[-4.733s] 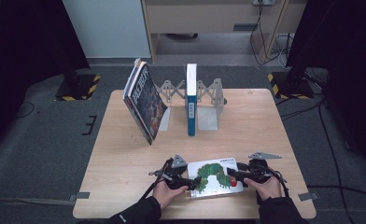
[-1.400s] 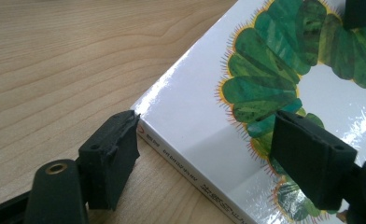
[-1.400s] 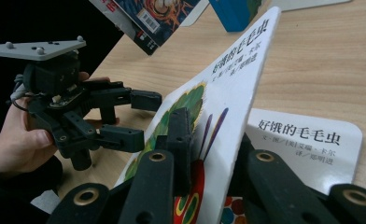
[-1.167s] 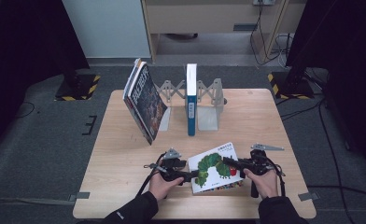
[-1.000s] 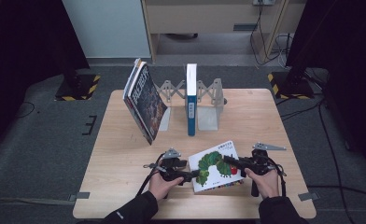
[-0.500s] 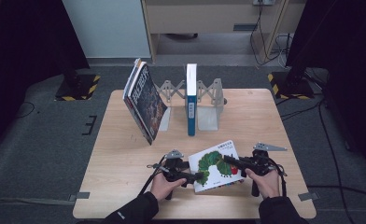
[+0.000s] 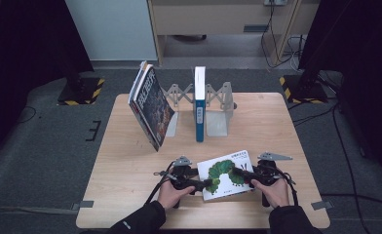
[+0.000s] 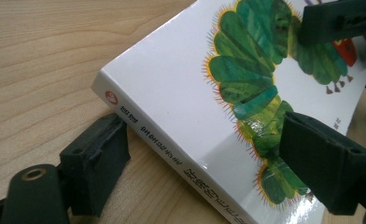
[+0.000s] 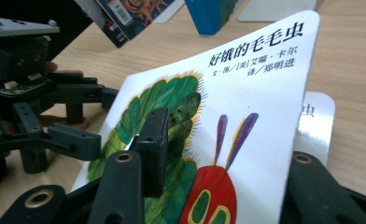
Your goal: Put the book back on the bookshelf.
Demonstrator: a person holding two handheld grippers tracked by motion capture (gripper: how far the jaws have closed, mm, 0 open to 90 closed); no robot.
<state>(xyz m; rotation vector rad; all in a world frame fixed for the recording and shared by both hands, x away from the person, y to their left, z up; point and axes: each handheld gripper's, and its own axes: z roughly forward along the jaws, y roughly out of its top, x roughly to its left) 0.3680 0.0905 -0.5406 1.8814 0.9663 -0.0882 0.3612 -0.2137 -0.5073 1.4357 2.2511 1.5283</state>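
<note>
A white picture book [image 7: 225,173] with a green caterpillar on its cover lies at the table's front edge. My left gripper [image 7: 206,184] is at its spine side. In the left gripper view [image 8: 209,158] the jaws stand wide around the spine edge of the book [image 8: 181,93], one pad down by the table and one over the cover; they have just been closing a little. My right gripper [image 7: 240,174] reaches in from the right. In the right gripper view [image 9: 218,154] the lifted cover [image 9: 246,93] passes between the jaws, which have just been opening.
A dark book [image 7: 150,109] leans at the back left of the wooden table [image 7: 130,161]. A blue book [image 7: 199,105] stands upright in a metal folding book rack [image 7: 220,105]. Under the raised cover, a white page [image 9: 317,116] shows.
The book has turned and its cover has come up on the right since it lay flat. Over the last second both hands and the book have stayed almost still.
</note>
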